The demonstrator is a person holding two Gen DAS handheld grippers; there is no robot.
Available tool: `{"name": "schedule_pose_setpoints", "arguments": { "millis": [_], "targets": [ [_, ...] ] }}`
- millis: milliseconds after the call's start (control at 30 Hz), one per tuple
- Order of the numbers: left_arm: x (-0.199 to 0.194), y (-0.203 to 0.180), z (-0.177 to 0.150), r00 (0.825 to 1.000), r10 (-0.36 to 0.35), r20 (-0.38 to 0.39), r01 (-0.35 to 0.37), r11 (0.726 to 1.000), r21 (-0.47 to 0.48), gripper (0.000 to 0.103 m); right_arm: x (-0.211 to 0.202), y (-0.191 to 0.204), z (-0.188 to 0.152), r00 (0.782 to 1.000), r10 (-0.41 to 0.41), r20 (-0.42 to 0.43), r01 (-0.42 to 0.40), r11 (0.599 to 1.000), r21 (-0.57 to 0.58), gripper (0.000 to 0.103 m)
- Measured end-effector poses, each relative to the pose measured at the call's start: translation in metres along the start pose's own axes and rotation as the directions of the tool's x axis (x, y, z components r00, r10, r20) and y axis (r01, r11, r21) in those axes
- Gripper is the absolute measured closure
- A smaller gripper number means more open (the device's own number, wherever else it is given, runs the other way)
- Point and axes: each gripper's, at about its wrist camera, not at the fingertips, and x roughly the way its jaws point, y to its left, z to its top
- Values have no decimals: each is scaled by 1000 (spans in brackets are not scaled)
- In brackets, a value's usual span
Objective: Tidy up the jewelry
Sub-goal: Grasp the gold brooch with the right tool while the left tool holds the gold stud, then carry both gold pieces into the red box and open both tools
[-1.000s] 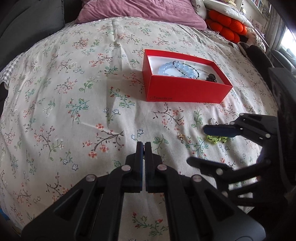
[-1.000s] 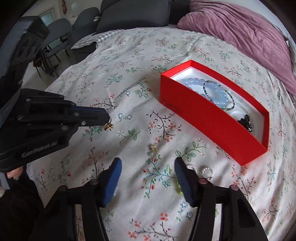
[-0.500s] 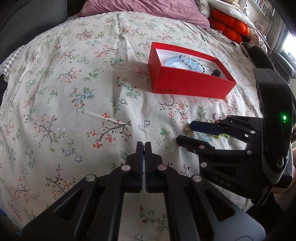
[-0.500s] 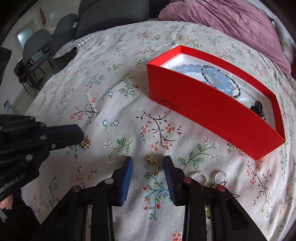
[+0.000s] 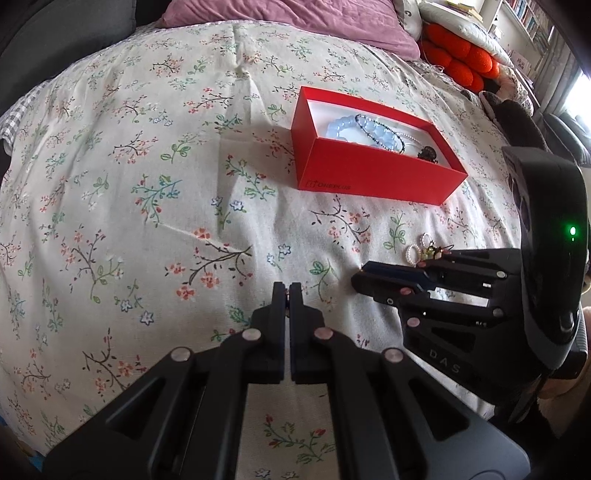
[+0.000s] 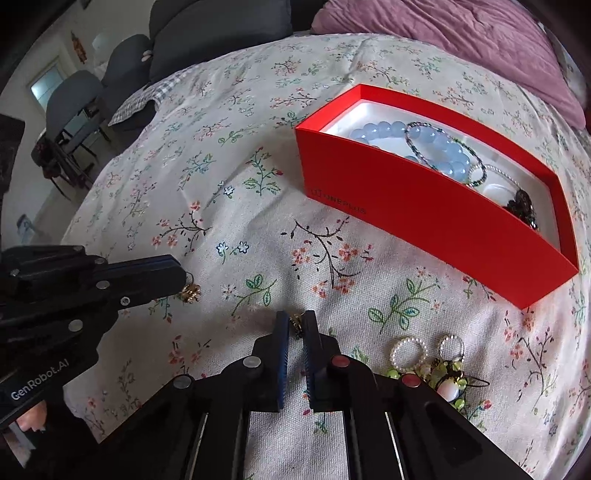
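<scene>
An open red box (image 6: 424, 206) (image 5: 373, 173) on the floral bedspread holds a blue bead bracelet (image 6: 436, 151), a dark bead strand and a dark charm. My right gripper (image 6: 295, 326) is closed on a small gold earring (image 6: 296, 322) low on the cloth; it also shows in the left wrist view (image 5: 369, 278). My left gripper (image 5: 287, 291) is shut on a second gold earring (image 6: 191, 292), which hangs at its tip in the right wrist view (image 6: 181, 275). Two pearl rings (image 6: 408, 350) and a green-yellow brooch (image 6: 445, 384) lie right of the right gripper.
A mauve pillow (image 5: 295, 18) and orange cushions (image 5: 461, 59) lie beyond the box. Grey chairs (image 6: 74, 99) stand past the bed's left edge. The bedspread (image 5: 129, 184) stretches wide to the left of the box.
My right gripper has lowered and closed its jaws around the gold earring on the cloth. The left gripper stays shut with its earring and has barely moved.
</scene>
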Motion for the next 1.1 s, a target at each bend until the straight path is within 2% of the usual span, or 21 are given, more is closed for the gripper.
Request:
{"name": "schedule_pose_setpoints", "arguments": {
  "millis": [167,400,667,900,1100],
  "targets": [
    [-1,-4,6,1000,-19,1,19,1000,-18,101,-10,-9,1,999,32,0,-32,999,36,96],
    [-8,-15,18,999,-39,22,39,999,-17,101,-31,-24,4,999,32,-10,-31,995,93,96],
    [-16,-31,41,996,-65,64,66,998,-15,101,-62,-45,14,999,17,31,-22,989,145,96],
    [-18,-46,69,990,-87,115,91,995,-29,101,-92,-67,28,993,-16,115,-7,981,194,96],
    [-11,-54,93,981,-120,151,130,990,-60,101,-100,-89,40,988,-41,150,2,967,253,96]
  ]
}}
